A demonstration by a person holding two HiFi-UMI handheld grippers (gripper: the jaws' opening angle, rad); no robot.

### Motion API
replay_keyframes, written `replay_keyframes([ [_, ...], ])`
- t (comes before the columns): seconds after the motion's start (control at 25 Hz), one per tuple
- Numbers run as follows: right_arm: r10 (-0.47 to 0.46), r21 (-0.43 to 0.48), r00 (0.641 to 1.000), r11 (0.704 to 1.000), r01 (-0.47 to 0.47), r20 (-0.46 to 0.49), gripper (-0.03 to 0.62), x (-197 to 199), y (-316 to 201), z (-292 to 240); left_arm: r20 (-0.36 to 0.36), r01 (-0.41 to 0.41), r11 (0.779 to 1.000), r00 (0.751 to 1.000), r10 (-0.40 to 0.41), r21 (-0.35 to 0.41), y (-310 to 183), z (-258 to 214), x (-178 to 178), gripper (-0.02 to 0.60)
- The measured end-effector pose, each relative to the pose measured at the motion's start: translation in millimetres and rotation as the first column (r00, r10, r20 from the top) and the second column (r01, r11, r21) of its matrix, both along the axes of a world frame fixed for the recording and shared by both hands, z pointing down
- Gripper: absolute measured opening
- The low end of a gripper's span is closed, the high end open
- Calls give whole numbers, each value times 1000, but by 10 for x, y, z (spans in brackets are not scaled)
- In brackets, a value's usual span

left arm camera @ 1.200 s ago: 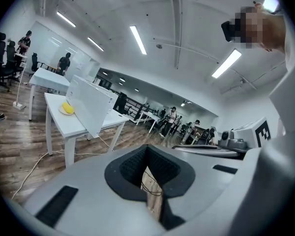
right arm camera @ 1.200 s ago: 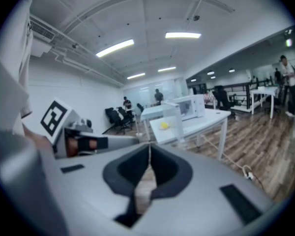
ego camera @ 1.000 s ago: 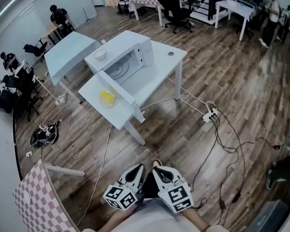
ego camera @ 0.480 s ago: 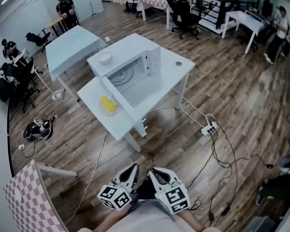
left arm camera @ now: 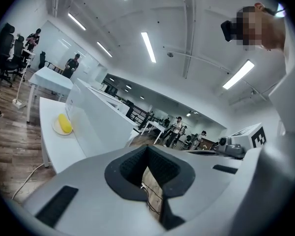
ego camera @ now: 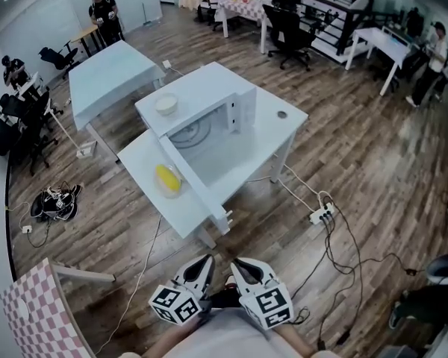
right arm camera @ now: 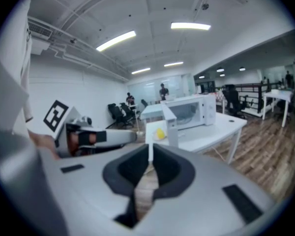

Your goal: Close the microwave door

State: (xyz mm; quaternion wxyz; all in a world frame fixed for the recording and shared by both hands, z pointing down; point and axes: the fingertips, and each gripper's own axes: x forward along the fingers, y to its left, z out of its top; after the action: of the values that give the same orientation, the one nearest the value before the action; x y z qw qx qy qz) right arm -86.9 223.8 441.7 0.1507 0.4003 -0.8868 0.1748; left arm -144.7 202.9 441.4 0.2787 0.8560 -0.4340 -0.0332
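The white microwave (ego camera: 206, 100) stands on a white table (ego camera: 282, 130), far ahead of me in the head view. Its door (ego camera: 200, 189) hangs wide open, swung out toward me past the table's near edge. The right gripper view shows the microwave (right arm camera: 192, 113) with its door (right arm camera: 170, 126) edge-on. My left gripper (ego camera: 201, 271) and right gripper (ego camera: 243, 269) sit side by side close to my body, well short of the table. Both are shut on nothing, each with its jaws pressed together. The left gripper (left arm camera: 150, 183) view faces the door's (left arm camera: 97, 128) outer side.
A plate with a yellow item (ego camera: 168, 179) lies on the table left of the door, and a bowl (ego camera: 165, 104) rests on the microwave. Cables and a power strip (ego camera: 322, 215) trail on the wood floor at right. A checkered table (ego camera: 41, 315) is near left; shoes (ego camera: 54, 203) lie beyond it.
The view has moved closer to the table, so the microwave and its open door look larger and nearer. Both grippers keep their place near my body, still shut.
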Motion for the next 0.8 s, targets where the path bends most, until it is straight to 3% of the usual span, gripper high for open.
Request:
replay_keyframes([
  [0.36,20,37,1000,999,-20,-12,25,-177,-597,-26,-10,-29,999,1000,30,38,-507,-55,-177,14],
  [0.8,71,33,997,997,-70,-20,26,-290,-951,81,-13,-77,994,997,78,80,-871,-141,-253,14],
])
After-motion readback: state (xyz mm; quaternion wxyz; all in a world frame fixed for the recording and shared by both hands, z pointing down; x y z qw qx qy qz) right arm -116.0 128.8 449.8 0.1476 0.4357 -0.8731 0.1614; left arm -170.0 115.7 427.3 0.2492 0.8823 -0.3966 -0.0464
